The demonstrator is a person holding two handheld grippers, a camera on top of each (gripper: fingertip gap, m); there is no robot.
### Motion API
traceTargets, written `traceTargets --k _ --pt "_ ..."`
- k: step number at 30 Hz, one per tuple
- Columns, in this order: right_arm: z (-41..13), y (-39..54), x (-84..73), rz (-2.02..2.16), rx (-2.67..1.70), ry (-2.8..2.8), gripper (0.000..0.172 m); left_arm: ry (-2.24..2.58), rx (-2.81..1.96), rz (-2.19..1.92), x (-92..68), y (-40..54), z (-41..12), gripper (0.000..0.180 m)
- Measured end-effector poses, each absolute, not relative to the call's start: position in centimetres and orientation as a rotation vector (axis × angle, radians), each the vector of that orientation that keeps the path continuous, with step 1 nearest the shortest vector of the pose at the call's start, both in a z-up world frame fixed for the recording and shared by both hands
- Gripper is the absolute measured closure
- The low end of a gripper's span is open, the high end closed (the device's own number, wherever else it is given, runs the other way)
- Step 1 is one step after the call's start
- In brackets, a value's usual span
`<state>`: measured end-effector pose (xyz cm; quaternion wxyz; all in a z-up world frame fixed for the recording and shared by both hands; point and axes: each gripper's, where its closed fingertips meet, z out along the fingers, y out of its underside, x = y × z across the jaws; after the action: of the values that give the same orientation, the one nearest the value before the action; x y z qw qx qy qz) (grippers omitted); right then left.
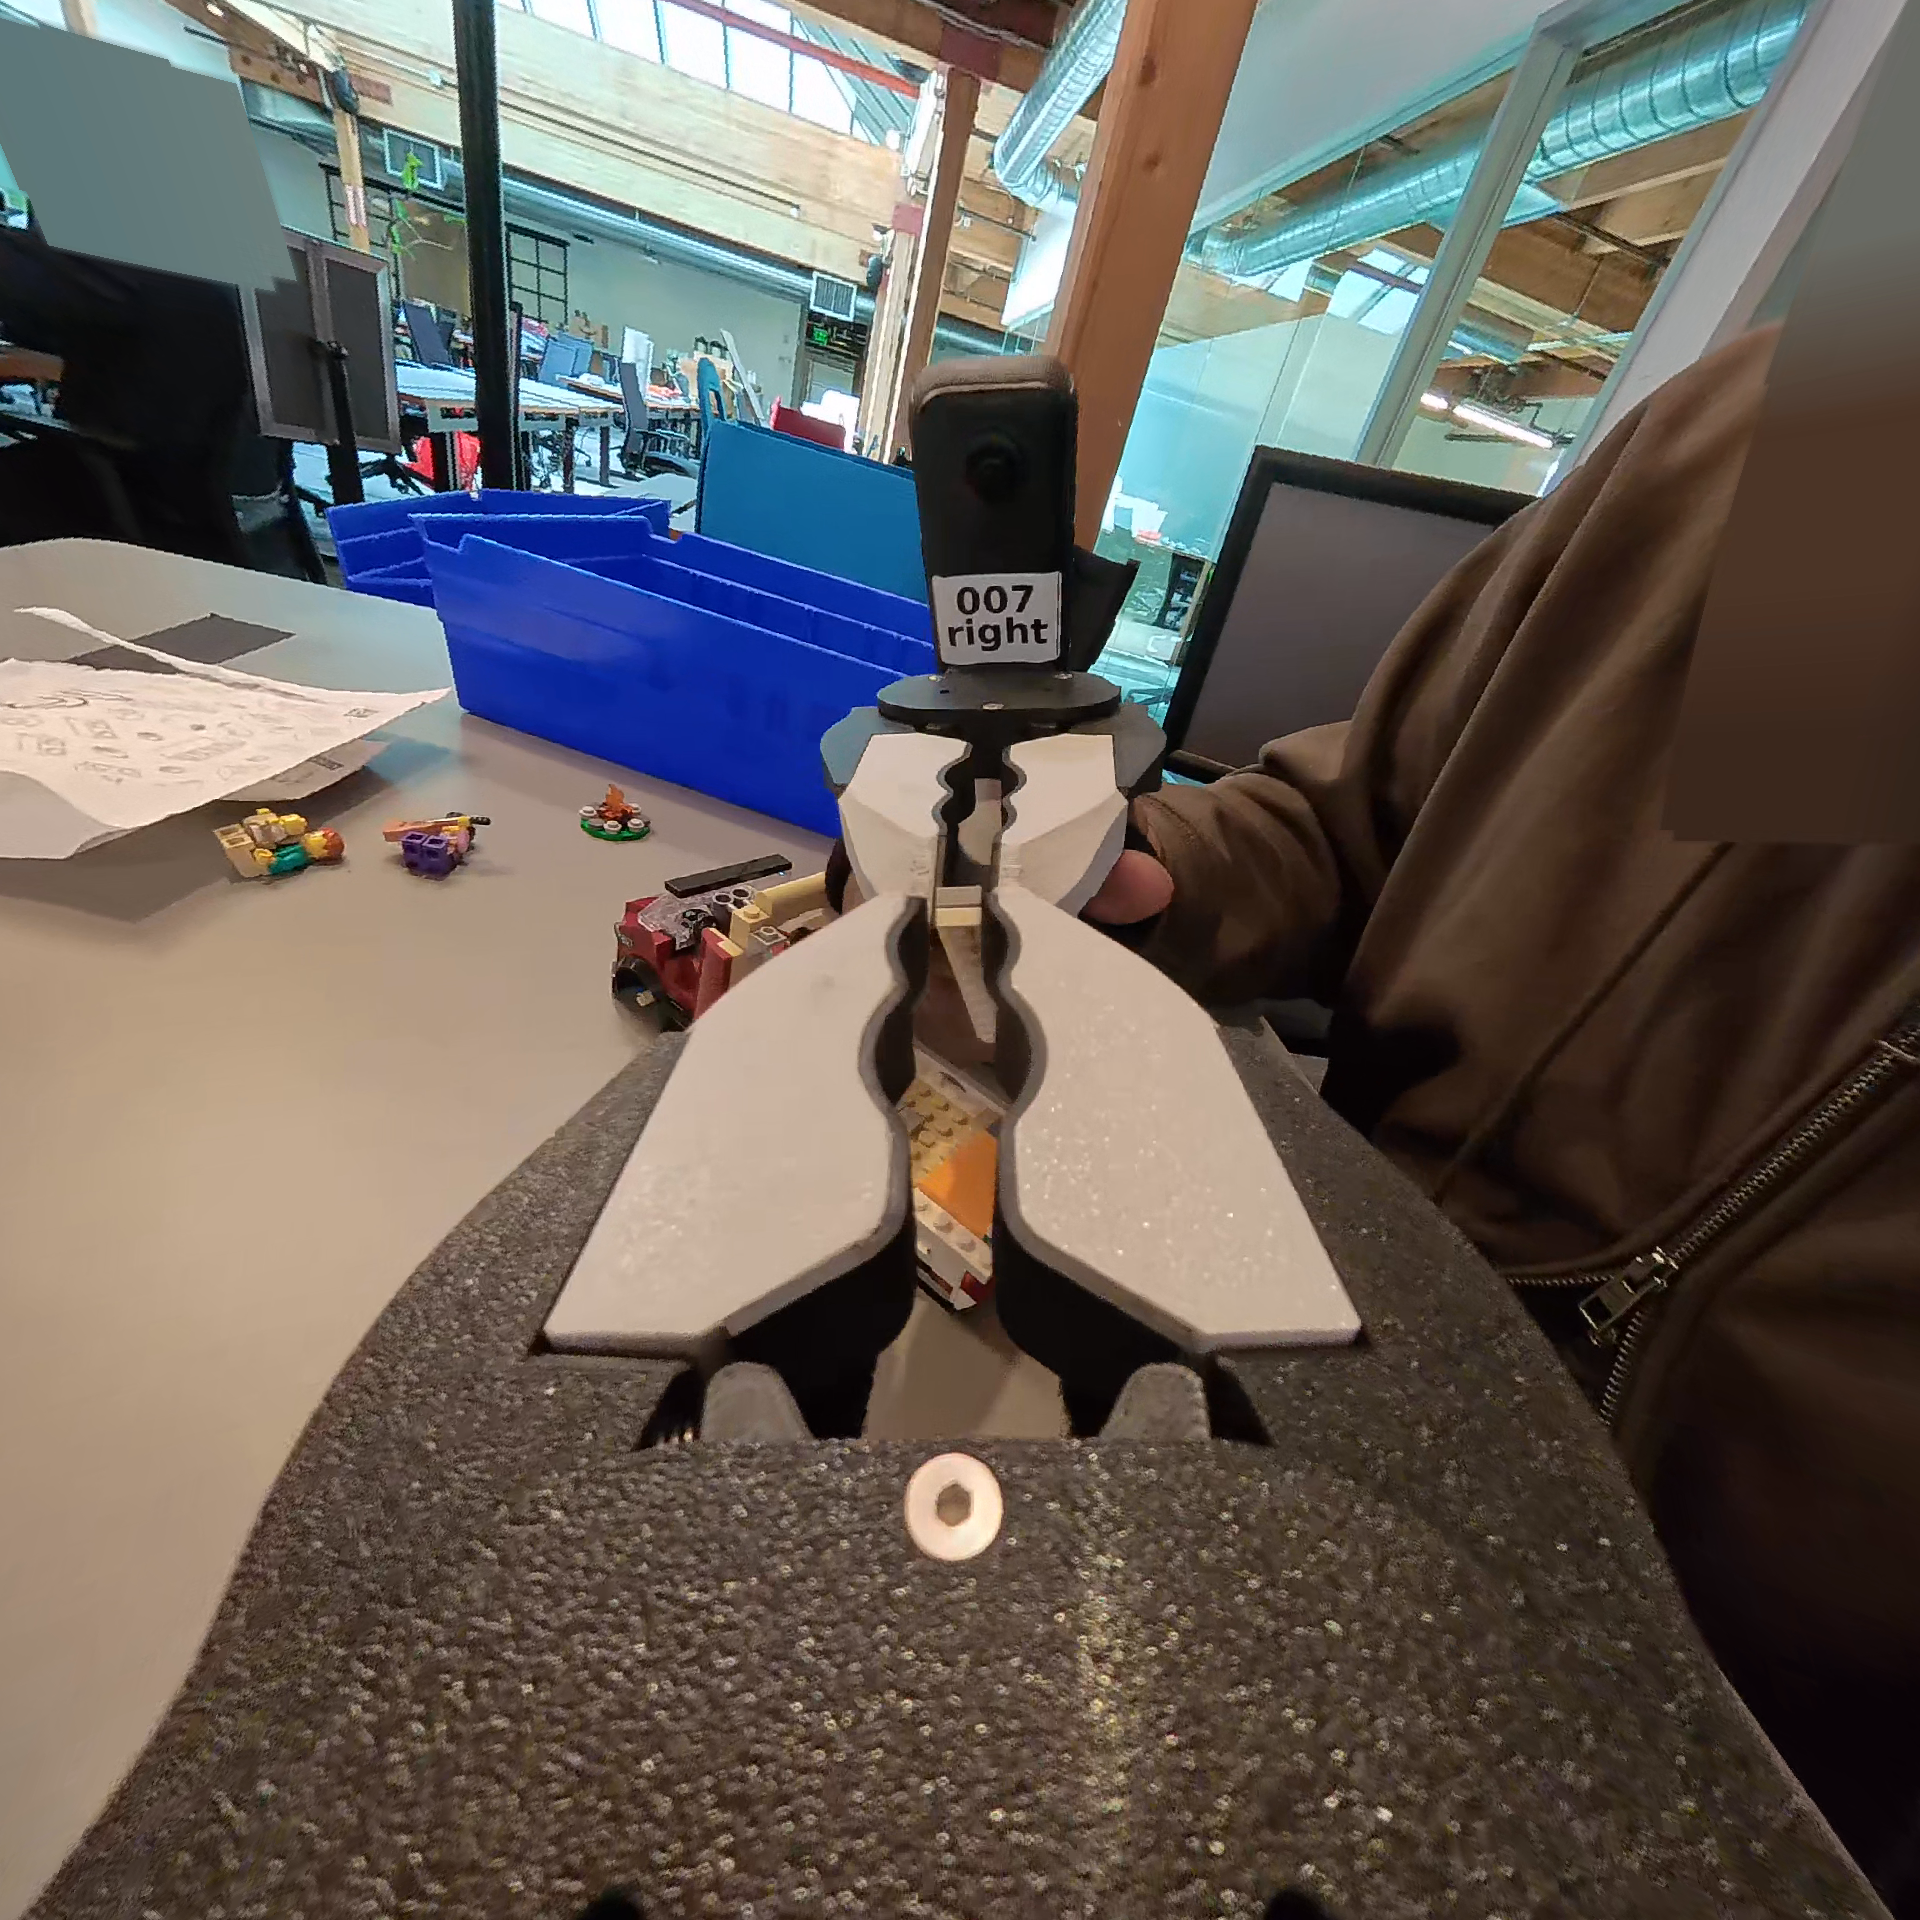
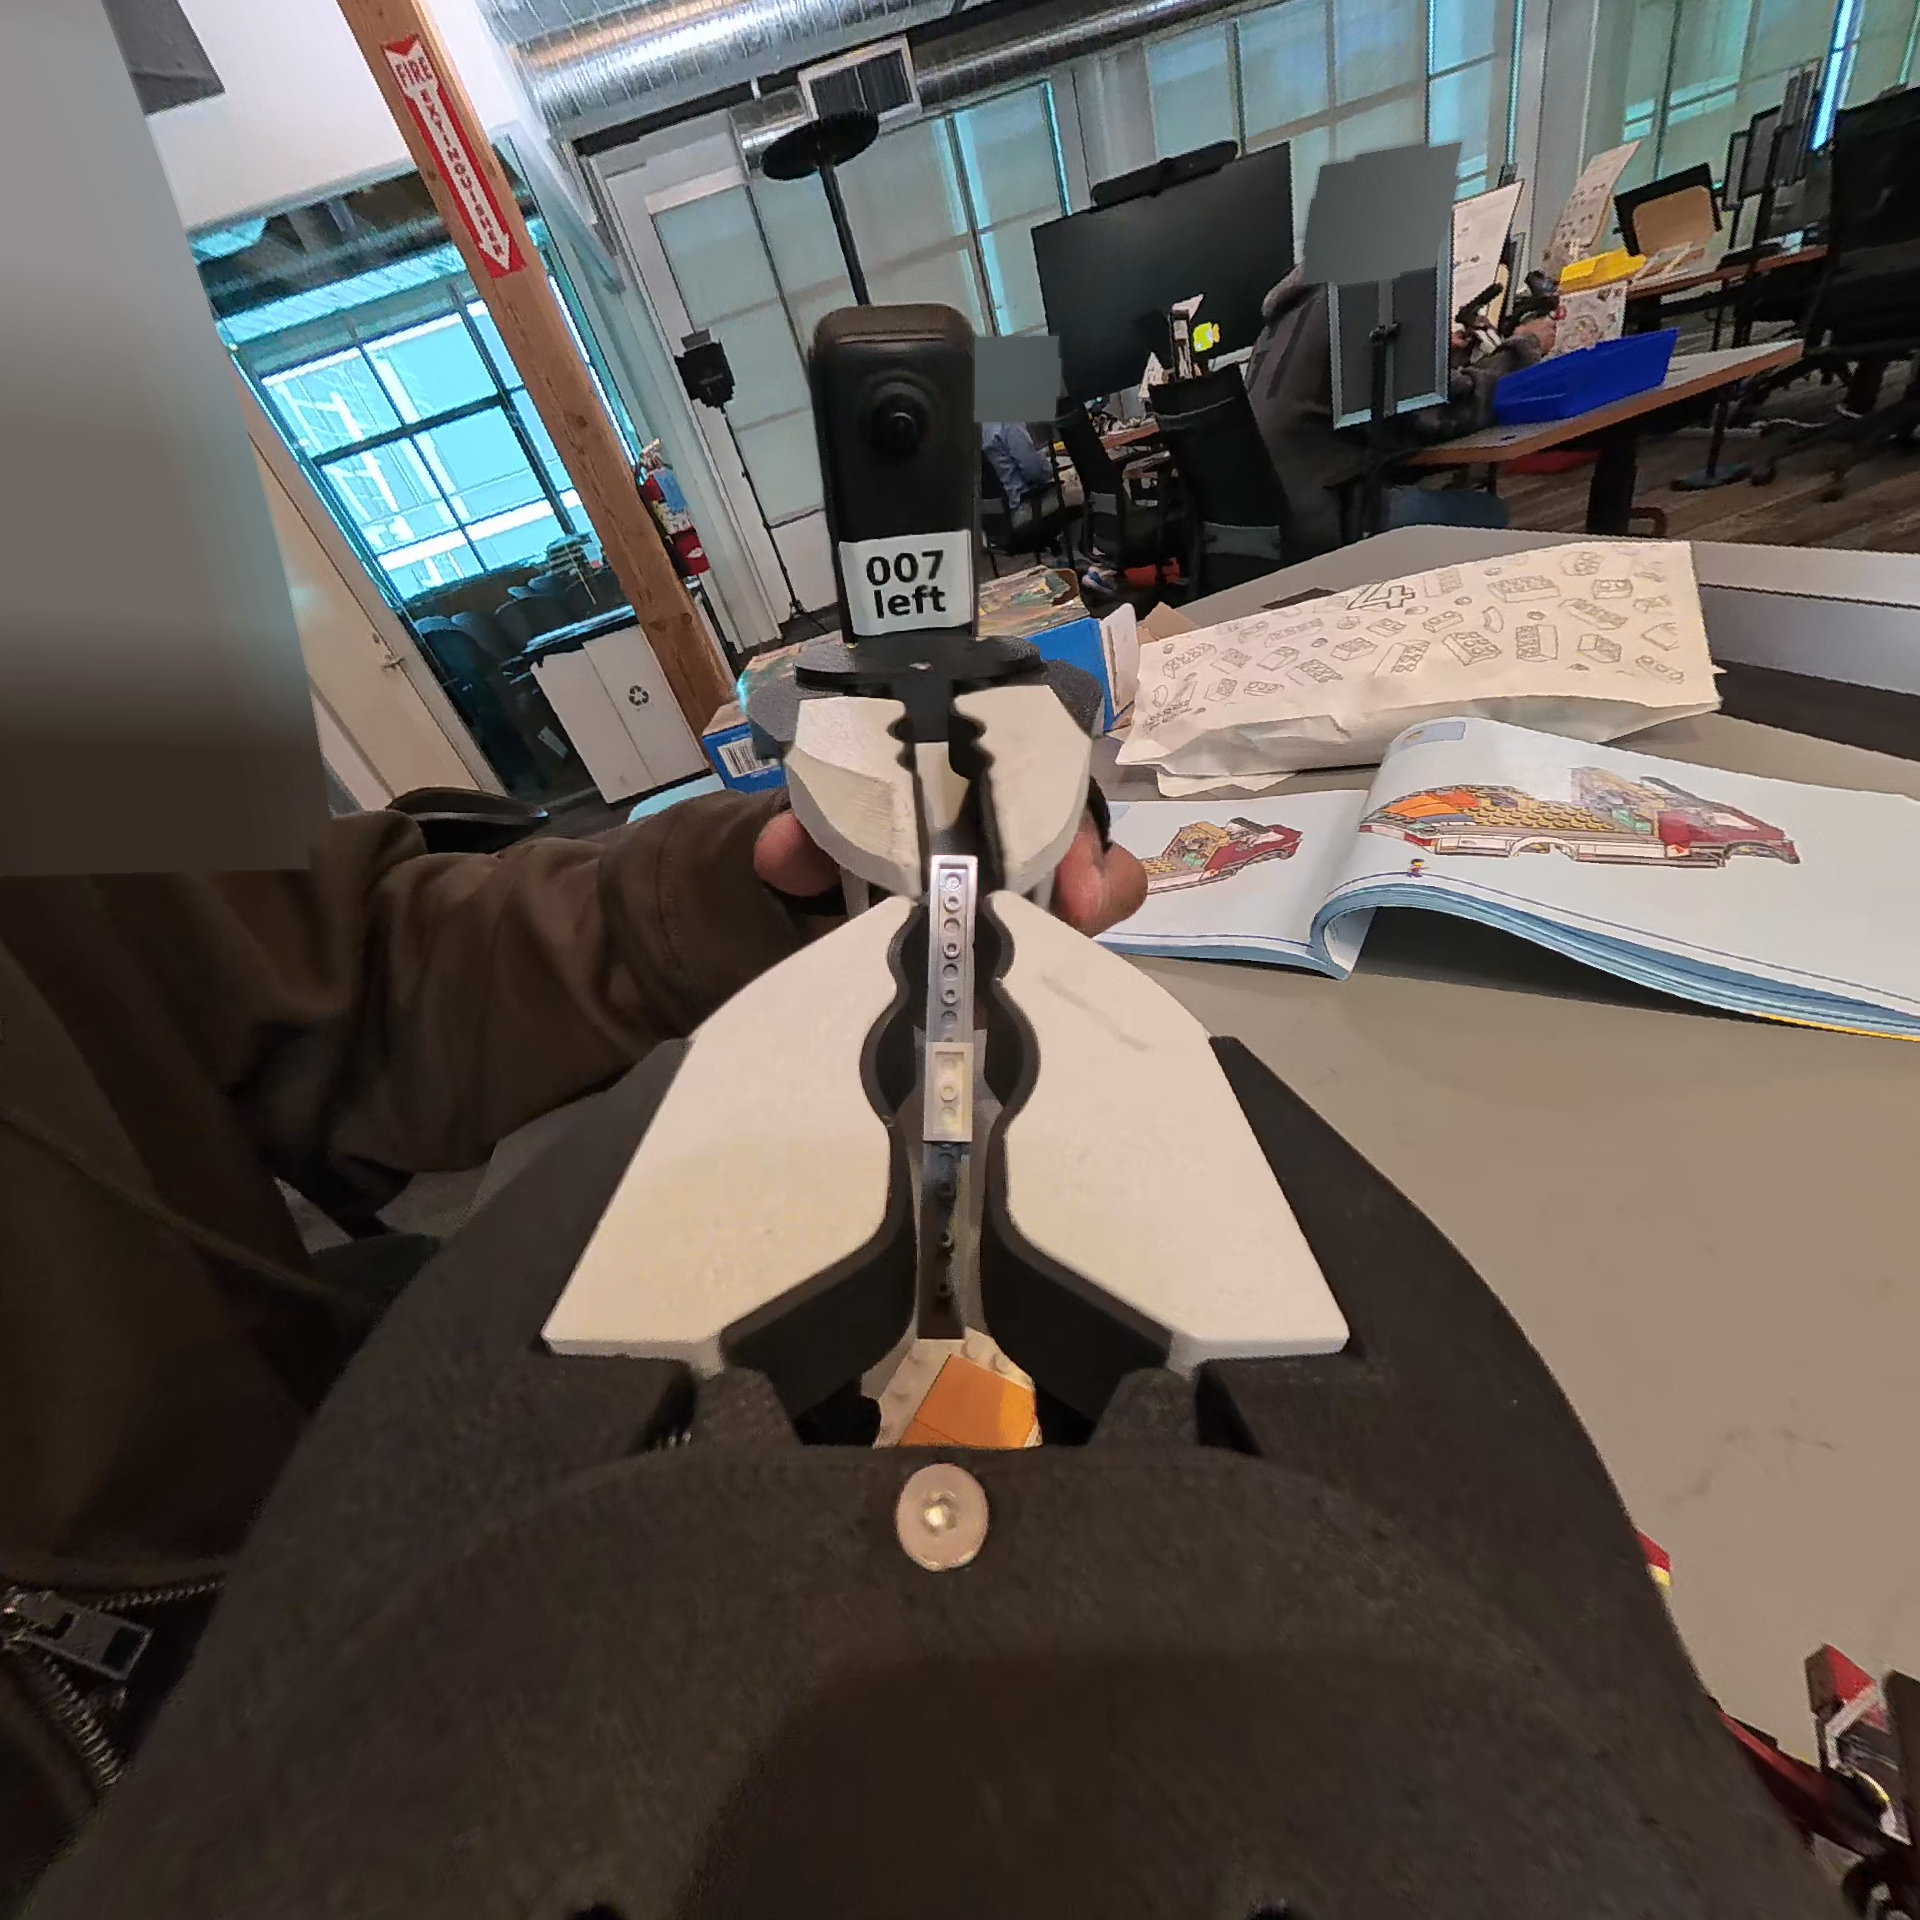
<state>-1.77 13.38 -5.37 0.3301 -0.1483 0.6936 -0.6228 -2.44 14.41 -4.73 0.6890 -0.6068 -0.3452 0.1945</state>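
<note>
My two grippers face each other tip to tip above the grey table. My right gripper is shut on a long thin grey studded plate with a small white plate on it; the pads press its two long edges. The plate's far end reaches the tips of my left gripper. In the left wrist view my left gripper stands slightly open around that plate end, with a dark gap at the left pad. A brick assembly with orange and tan parts shows beneath the fingers.
Blue bins stand behind. A dark red vehicle build and small builds lie left, beside a printed paper bag. An open instruction booklet lies to the right. A person's brown sleeve is close by. The tips of both grippers are at nearly the same place.
</note>
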Motion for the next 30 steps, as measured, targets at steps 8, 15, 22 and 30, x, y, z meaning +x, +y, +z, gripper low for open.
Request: traceTargets --k 8,15,22,30 --pt "-5.32 13.42 -1.56 -1.649 -0.42 1.828 0.163 -0.764 -1.443 0.469 -2.12 14.32 -4.94 0.173" --pt "-4.91 13.38 -1.59 -1.624 -0.343 1.779 0.164 -0.749 -1.432 0.469 -2.06 14.24 -4.9 0.172" --pt "-4.91 13.23 -1.65 -1.582 -0.278 1.762 0.164 -0.765 -1.434 0.455 -2.1 14.08 -5.12 0.172" --pt "-4.79 13.18 -1.49 -1.559 -0.246 1.747 0.165 -0.763 -1.449 0.439 -1.89 14.06 -5.22 0.172"
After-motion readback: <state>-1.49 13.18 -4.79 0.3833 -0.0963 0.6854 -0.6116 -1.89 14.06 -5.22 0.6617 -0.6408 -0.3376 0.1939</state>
